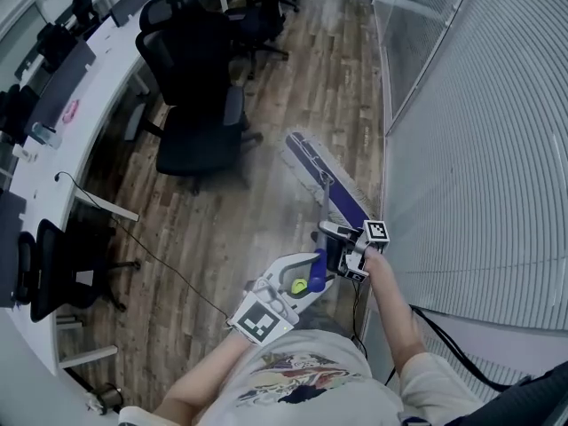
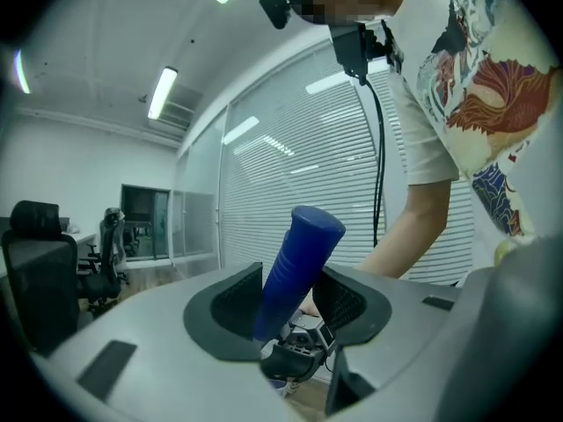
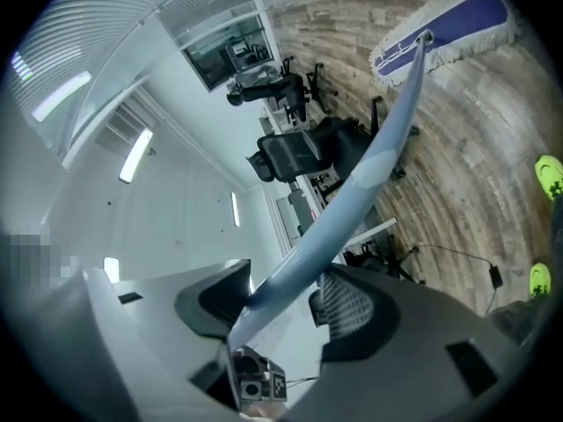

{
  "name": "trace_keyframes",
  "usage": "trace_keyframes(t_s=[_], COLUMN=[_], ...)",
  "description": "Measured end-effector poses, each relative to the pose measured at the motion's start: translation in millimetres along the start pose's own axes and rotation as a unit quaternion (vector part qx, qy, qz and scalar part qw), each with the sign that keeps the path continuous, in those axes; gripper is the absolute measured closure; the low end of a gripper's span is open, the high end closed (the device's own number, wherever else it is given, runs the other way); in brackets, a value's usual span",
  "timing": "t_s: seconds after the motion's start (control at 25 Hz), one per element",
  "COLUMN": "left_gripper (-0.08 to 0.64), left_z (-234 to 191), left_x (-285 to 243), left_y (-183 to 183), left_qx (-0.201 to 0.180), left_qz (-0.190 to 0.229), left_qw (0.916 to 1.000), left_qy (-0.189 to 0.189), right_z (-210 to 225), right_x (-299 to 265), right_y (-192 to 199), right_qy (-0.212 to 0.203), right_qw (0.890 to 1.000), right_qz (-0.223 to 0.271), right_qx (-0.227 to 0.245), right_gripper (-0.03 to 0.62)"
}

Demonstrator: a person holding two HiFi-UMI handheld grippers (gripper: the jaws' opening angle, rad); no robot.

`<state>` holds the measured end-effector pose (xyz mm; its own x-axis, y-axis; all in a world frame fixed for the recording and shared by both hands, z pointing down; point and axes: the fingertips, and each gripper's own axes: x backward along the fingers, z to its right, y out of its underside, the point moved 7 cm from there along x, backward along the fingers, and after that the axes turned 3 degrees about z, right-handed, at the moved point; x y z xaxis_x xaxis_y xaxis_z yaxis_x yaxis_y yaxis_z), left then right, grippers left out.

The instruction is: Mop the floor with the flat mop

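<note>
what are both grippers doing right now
left gripper: closed on the blue mop grip
right gripper: closed on the mop pole

- The right gripper (image 3: 281, 304) had its jaws closed on the pale mop pole (image 3: 369, 170), which passed between the two dark pads.
- The pole ran up and to the right to the flat mop head (image 3: 444, 26), blue with a pale fringe, lying on the wooden floor (image 3: 466, 139).
- Black office chairs (image 3: 299, 152) stood beside a white desk (image 3: 374, 231).
- A thin cable (image 3: 440, 253) trailed over the boards.
- Two yellow-green shoes (image 3: 550, 176) showed at the right edge.
</note>
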<state>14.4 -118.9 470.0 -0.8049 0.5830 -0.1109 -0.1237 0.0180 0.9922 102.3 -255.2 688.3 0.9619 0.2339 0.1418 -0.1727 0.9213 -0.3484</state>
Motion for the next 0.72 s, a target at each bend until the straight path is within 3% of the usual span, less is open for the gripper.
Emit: trace_keyframes(t_s=[0.16,0.32,0.48,0.72], left_gripper=[0.402,0.402,0.402,0.402], left_z=[-24,-30,-22,2], left_x=[-36,-48,-47,-41], left_y=[14,23,30,40], left_qx=[-0.022,-0.041,-0.064,-0.149], left_qz=[-0.034,-0.057,-0.077,-0.11], left_qw=[0.999,0.9974,0.9944,0.9794], left_qy=[0.015,0.019,0.034,0.079], right_z=[0,9,14,32], right_x=[5,7,10,24], right_y=[-42,-54,-48,-35], right_qy=[-0.01,-0.035,-0.037,-0.044], right_qw=[0.997,0.989,0.986,0.979], right_qz=[0.07,0.141,0.156,0.184], right_qx=[-0.013,-0.034,-0.052,-0.073], right_gripper=[0.351,0.368,0.38,0.408])
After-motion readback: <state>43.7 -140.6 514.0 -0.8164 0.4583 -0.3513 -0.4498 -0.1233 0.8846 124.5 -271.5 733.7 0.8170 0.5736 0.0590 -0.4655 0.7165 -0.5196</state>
